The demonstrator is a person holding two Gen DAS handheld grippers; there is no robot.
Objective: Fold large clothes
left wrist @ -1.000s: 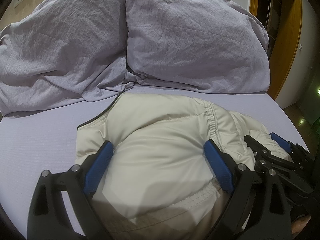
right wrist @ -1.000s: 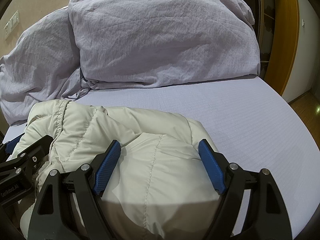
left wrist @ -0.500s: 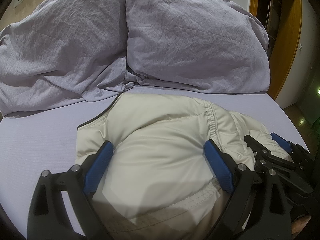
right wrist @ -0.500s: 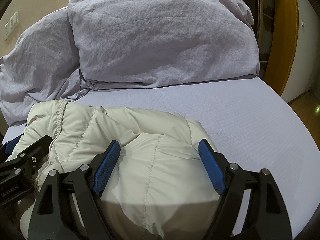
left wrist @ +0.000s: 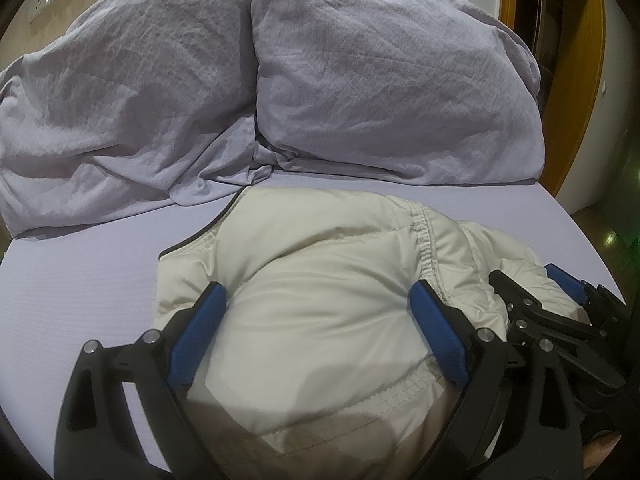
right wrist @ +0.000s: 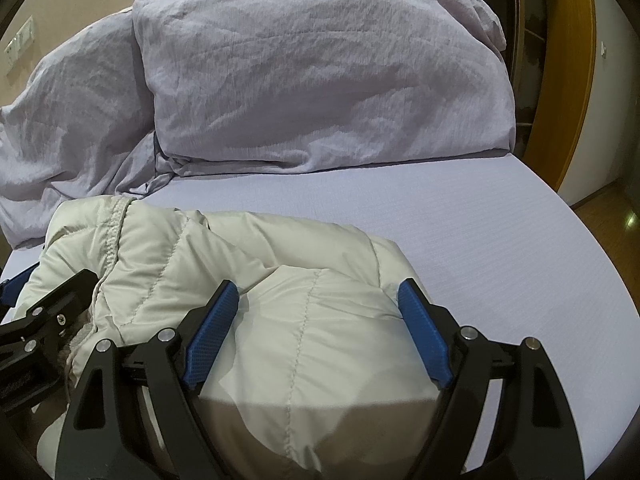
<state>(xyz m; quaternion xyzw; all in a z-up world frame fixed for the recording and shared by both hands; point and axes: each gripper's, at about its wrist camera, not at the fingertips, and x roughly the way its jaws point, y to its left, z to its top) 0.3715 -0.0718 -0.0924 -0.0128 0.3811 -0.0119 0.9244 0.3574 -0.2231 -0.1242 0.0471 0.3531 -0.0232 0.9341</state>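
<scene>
A cream puffy jacket (left wrist: pixel 320 300) lies bundled on the lavender bed sheet (left wrist: pixel 80 272). My left gripper (left wrist: pixel 320 304) straddles its left part. Both blue pads (left wrist: pixel 196 340) press into the padding, which bulges taut between them. My right gripper (right wrist: pixel 318 304) grips the right end of the jacket (right wrist: pixel 308 320) the same way, its jaws wide with a quilted bulge squeezed between them. In the left wrist view the right gripper (left wrist: pixel 560 312) shows at the right edge. In the right wrist view the left gripper's black frame (right wrist: pixel 44 320) lies over the jacket at the left.
Two large lavender pillows (left wrist: pixel 380 92) are piled along the far side of the bed, close behind the jacket. Bare sheet (right wrist: pixel 500 248) spreads to the right of it. A wooden door frame (right wrist: pixel 568 80) and floor lie beyond the bed's right edge.
</scene>
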